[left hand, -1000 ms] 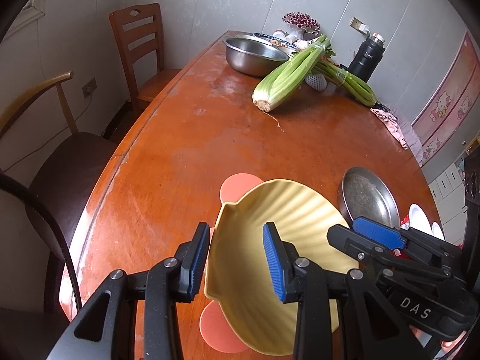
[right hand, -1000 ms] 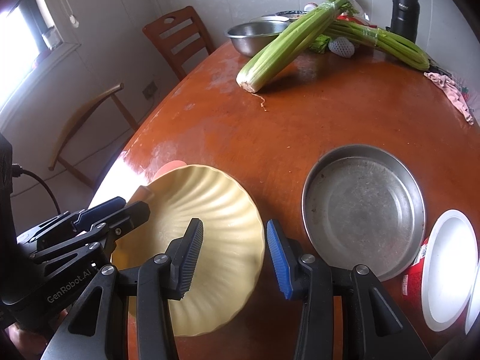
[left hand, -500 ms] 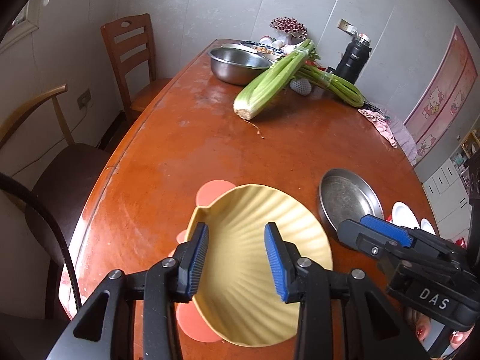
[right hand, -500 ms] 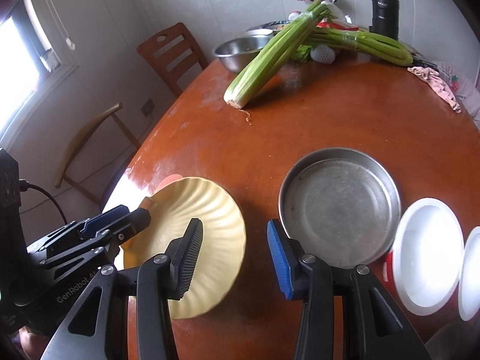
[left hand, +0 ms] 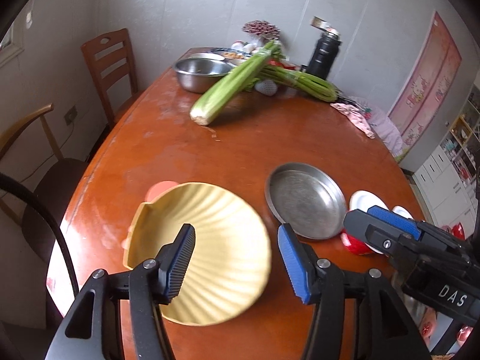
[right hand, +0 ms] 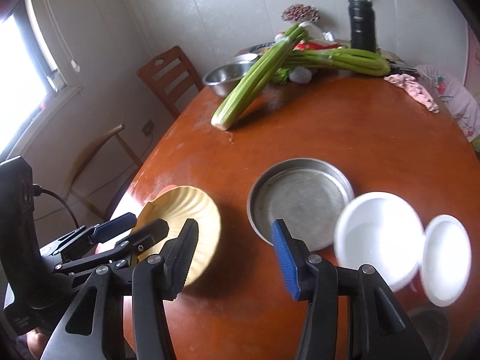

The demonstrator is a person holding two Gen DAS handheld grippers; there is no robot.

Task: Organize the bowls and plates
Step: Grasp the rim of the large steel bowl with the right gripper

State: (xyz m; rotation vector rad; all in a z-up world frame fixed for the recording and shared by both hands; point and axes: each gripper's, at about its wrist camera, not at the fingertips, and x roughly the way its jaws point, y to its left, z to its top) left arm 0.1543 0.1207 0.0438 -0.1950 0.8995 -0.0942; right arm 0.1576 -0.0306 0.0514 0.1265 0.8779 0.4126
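1. Both tongs have pulled back and up from the yellow shell-shaped plate (left hand: pixel 207 240) since a second ago, and their jaws have just been opening with nothing between them; earlier each pair sat at the plate's rim.
2. Left gripper (left hand: pixel 237 258) now hangs with its pads apart above the plate's near half, clear of it as far as the blurred view shows.
3. Right gripper (right hand: pixel 234 255) also stands apart, empty, over bare table (right hand: pixel 330 132) between the yellow plate and the steel pan (right hand: pixel 300 198).
4. Lying flat near the table's left edge, the yellow plate rests on something pink (left hand: pixel 160 187) that peeks out at its far side.
5. Just right of it sits the round steel pan, empty.
6. Right of the pan, two white dishes (right hand: pixel 378 234) overlap; the larger appears to sit on a red container (left hand: pixel 357 244).
7. Far across the table lie two celery bunches (left hand: pixel 231 90), the nearer one propped on a steel bowl (left hand: pixel 201 72).
8. A black flask (left hand: pixel 325 55) stands at the far right, near a pink cloth (left hand: pixel 354 114) at the right edge.
9. Two wooden chairs (left hand: pixel 108 63) stand along the left side.
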